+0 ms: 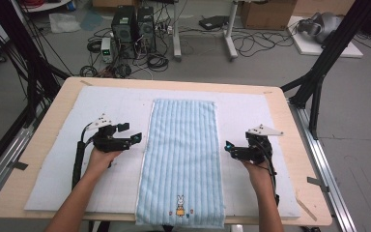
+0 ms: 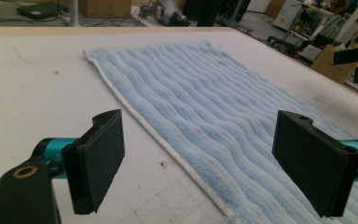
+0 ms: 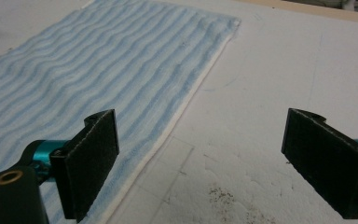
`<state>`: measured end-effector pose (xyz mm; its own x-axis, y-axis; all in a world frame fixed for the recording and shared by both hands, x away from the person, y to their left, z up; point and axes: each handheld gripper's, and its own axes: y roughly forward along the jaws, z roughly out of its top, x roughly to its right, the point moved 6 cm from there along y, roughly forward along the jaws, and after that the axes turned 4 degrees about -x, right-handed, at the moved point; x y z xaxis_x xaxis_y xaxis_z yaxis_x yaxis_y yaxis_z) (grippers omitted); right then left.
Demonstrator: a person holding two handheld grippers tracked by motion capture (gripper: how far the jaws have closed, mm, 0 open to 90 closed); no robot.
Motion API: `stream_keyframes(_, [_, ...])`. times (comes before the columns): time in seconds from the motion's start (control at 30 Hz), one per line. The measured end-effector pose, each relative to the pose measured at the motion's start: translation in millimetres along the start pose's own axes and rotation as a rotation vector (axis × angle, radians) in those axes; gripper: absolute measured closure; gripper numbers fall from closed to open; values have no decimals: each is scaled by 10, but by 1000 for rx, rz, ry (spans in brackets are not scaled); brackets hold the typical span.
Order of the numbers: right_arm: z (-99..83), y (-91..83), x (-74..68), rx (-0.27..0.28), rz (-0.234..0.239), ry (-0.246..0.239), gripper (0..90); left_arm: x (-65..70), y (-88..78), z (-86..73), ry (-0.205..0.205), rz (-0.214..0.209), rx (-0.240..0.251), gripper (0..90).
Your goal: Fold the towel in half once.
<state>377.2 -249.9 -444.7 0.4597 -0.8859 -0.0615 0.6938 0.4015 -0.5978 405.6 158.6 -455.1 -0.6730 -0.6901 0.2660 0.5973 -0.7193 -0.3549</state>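
A light blue striped towel (image 1: 181,159) lies flat and lengthwise down the middle of the table, with a small rabbit picture (image 1: 180,206) near its front end. My left gripper (image 1: 136,137) is held open just off the towel's left edge, its jaws wide apart over that edge (image 2: 168,144). My right gripper (image 1: 228,147) is open beside the towel's right edge (image 3: 177,116), its jaws apart with nothing between them. The towel (image 2: 200,93) (image 3: 98,70) runs away from both cameras.
A white mat (image 1: 53,169) covers most of the wooden table (image 1: 29,159). Behind the table the floor holds computer towers (image 1: 134,26), tangled cables and cardboard boxes. Black frame posts (image 1: 319,72) stand at the table's right and left sides.
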Motion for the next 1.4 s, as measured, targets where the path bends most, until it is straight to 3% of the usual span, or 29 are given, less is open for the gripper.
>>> stream_keyframes(0.13, [1, 53, -21, -18, -1, 4, 104, -12, 26, 3, -2, 26, -19, 217])
stream_keyframes(0.2, [6, 93, -33, -40, -11, 5, 179, -30, 66, 2, 13, 62, -45, 220])
stream_keyframes(0.37, [56, 227, -26, -52, -2, 37, 298, -68, 171, 27, -26, 68, -52, 247])
stream_keyframes(0.47, [86, 301, -11, -68, -3, 44, 369, -75, 285, 44, -39, 59, -87, 271])
stream_keyframes(0.57, [143, 402, 0, -84, -3, 43, 395, -79, 384, 62, -47, 60, -119, 302])
stream_keyframes(0.67, [200, 471, -12, -96, -6, 40, 411, -73, 479, 65, -28, 92, -154, 341])
stream_keyframes(0.77, [252, 538, -46, -105, -1, 37, 410, -60, 585, 38, -37, 102, -185, 343])
stream_keyframes(0.93, [316, 616, -111, -99, 8, 22, 408, -59, 702, -29, -11, 134, -256, 354])
stream_keyframes(1.0, [316, 636, -125, -108, 8, 24, 401, -30, 735, -53, 27, 151, -298, 416])
stream_keyframes(1.07, [317, 647, -132, -108, 7, 24, 397, -7, 749, -64, 77, 196, -318, 477])
stream_keyframes(1.17, [313, 656, -132, -112, 0, 23, 394, -10, 748, -65, 90, 244, -316, 570])
stream_keyframes(1.27, [307, 671, -137, -121, -6, 21, 393, -27, 737, -62, 66, 241, -302, 704])
stream_keyframes(1.4, [306, 686, -142, -126, -17, 18, 392, 4, 743, -68, 93, 214, -304, 839])
